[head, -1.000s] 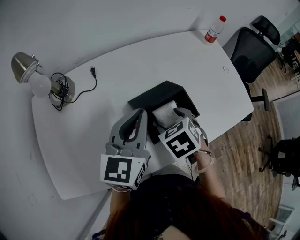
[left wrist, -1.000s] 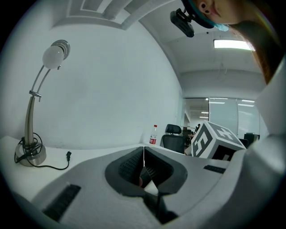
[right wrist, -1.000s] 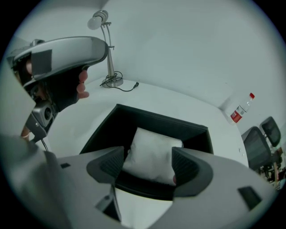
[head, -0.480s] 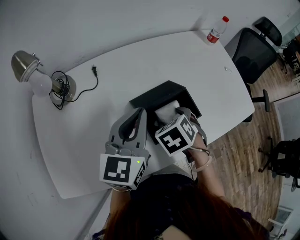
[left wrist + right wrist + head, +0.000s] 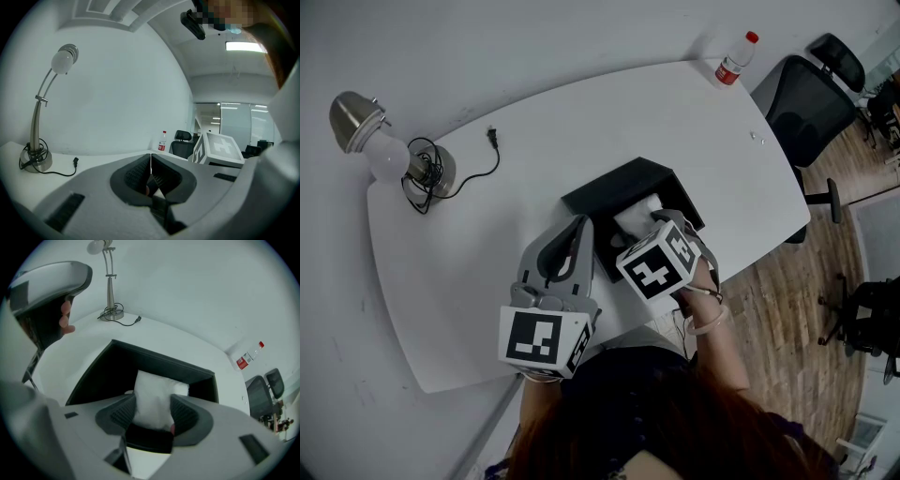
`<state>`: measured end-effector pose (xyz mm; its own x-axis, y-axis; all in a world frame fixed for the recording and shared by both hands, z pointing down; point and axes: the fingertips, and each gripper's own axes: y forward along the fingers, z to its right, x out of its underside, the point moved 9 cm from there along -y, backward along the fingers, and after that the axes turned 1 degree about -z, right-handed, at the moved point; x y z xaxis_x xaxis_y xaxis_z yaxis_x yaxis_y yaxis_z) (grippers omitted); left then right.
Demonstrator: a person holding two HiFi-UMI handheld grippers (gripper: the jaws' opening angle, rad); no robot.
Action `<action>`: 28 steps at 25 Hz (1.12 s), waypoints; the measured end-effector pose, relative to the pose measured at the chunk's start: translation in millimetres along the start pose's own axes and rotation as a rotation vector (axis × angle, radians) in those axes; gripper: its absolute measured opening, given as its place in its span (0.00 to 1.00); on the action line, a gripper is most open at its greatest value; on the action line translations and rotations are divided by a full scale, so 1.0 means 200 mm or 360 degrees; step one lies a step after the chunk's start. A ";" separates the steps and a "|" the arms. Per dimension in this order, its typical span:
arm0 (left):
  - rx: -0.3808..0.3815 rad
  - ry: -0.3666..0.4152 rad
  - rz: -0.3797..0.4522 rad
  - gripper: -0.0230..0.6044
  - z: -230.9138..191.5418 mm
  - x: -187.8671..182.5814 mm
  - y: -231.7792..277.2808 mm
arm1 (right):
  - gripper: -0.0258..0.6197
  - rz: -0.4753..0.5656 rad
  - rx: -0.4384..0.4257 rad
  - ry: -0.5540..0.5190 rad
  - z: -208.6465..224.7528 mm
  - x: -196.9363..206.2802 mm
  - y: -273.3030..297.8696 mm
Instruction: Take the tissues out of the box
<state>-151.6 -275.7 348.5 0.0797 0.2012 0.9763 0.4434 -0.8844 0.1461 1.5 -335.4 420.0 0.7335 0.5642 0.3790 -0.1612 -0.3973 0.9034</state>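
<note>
A black open box (image 5: 619, 187) stands on the white table (image 5: 534, 131), and a white wad of tissues (image 5: 636, 217) sticks up out of it. In the right gripper view the tissues (image 5: 157, 392) rise between the two pads in front of the box's far wall (image 5: 159, 359). My right gripper (image 5: 153, 405) is over the box's near end (image 5: 661, 223). Its jaws are closing, and both pads press the tissues' sides. My left gripper (image 5: 579, 227) hovers at the box's left edge. It is shut (image 5: 150, 157) with nothing held.
A desk lamp (image 5: 370, 141) with a coiled cord and loose plug (image 5: 491, 137) stands at the table's far left. A red-capped bottle (image 5: 733, 61) is at the far right corner, and a black office chair (image 5: 802, 103) is beyond the table's right edge.
The right gripper has tipped forward over the box and its jaws have narrowed onto the tissues. The left gripper has stayed where it was.
</note>
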 end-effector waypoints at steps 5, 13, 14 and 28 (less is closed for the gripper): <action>-0.0007 0.0013 0.0006 0.08 0.01 -0.01 -0.03 | 0.41 0.0043 -0.0001 0.0009 0.00 0.01 -0.02; -0.0026 0.0028 0.0020 0.08 0.01 -0.01 -0.08 | 0.41 0.0134 0.0015 0.0023 0.00 0.01 -0.08; -0.0026 0.0029 0.0022 0.08 0.02 -0.01 -0.09 | 0.41 0.0147 0.0019 0.0026 0.01 0.01 -0.09; -0.0034 0.0076 0.0064 0.08 0.09 -0.04 -0.23 | 0.41 0.0480 0.0064 0.0071 -0.02 0.05 -0.25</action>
<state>-157.3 -228.9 331.9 0.0542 0.1458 0.9878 0.4214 -0.9002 0.1097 15.3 -306.6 378.8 0.6268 0.4474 0.6380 -0.3403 -0.5794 0.7406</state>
